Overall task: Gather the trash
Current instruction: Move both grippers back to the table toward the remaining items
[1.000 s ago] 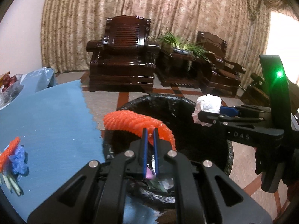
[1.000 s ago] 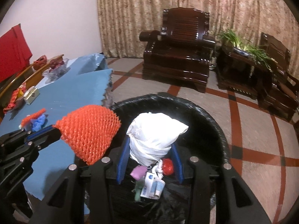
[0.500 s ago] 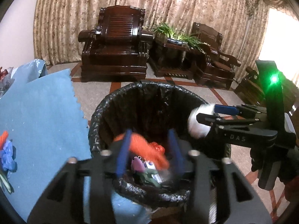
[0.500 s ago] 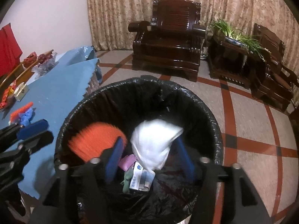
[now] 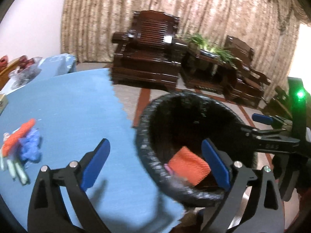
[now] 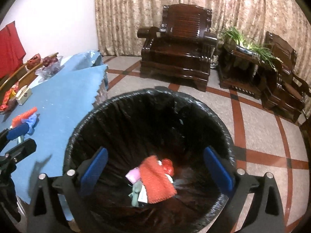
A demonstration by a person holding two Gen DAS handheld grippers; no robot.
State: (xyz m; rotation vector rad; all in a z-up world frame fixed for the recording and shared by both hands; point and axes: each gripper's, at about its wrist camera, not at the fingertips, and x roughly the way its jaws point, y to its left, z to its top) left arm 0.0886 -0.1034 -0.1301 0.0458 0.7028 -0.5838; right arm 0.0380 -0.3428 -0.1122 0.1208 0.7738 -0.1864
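A bin with a black liner (image 6: 147, 95) stands beside the blue-covered table (image 6: 64, 104). An orange foam net (image 6: 157, 182) lies at its bottom on pink, red and white scraps. My right gripper (image 6: 156, 170) hangs over the bin with its jaws opening and nothing between them. My left gripper (image 5: 155, 165) straddles the bin's rim (image 5: 144, 151) and the table edge, jaws opening, also with nothing between them. The orange net (image 5: 189, 167) shows inside the bin past it. On the table lie another orange net (image 5: 19, 136), a blue wrapper (image 5: 31, 147) and pale green sticks (image 5: 18, 171).
Two dark wooden armchairs (image 6: 178, 44) and a stand with a green plant (image 6: 243, 44) sit across the tiled floor. A small box (image 6: 23, 95), red packets and a bag of fruit (image 6: 48, 66) occupy the table's far end. The right gripper (image 5: 252, 124) shows right of the bin.
Both grippers opened. The orange net fell from the left one and the white wad from the right one into the bin. The left gripper swung left toward the table.
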